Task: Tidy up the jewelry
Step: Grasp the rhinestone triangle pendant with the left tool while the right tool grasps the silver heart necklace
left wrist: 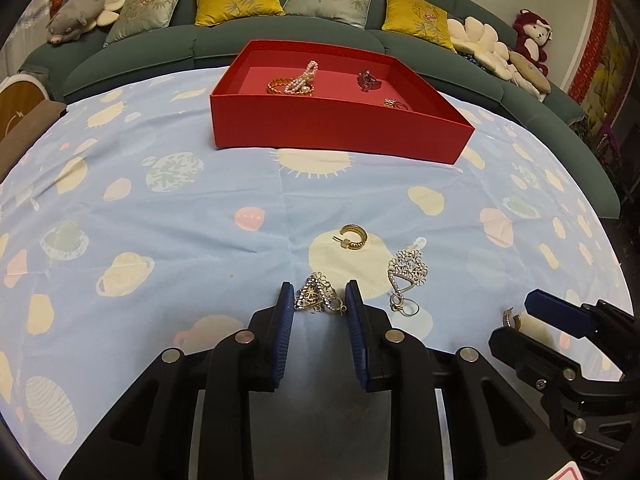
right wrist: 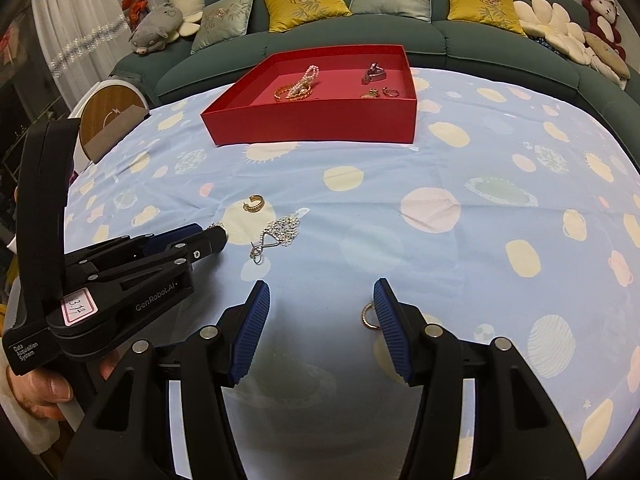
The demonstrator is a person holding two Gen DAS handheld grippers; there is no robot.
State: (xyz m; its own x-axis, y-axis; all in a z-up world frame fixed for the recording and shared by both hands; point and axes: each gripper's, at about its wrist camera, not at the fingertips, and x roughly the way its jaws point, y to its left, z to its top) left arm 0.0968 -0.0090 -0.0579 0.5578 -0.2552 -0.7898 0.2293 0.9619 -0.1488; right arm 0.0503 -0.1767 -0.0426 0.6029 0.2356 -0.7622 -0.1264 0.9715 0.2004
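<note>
A red box (left wrist: 340,132) at the far side of the table holds a pearl strand (left wrist: 302,78), a gold bracelet, a dark ring and small pieces; it also shows in the right wrist view (right wrist: 312,124). My left gripper (left wrist: 320,300) is open with a silver flower earring (left wrist: 316,298) between its fingertips on the cloth. Its twin earring (left wrist: 408,274) and a gold hoop earring (left wrist: 352,236) lie just beyond. My right gripper (right wrist: 322,300) is open, with a small gold hoop (right wrist: 369,316) touching its right fingertip.
The table has a light blue cloth with planet prints (left wrist: 160,220). A green sofa with cushions and plush toys (right wrist: 360,20) curves behind it. A round wooden board (right wrist: 110,112) stands at the table's left edge. My right gripper shows at the lower right in the left wrist view (left wrist: 560,320).
</note>
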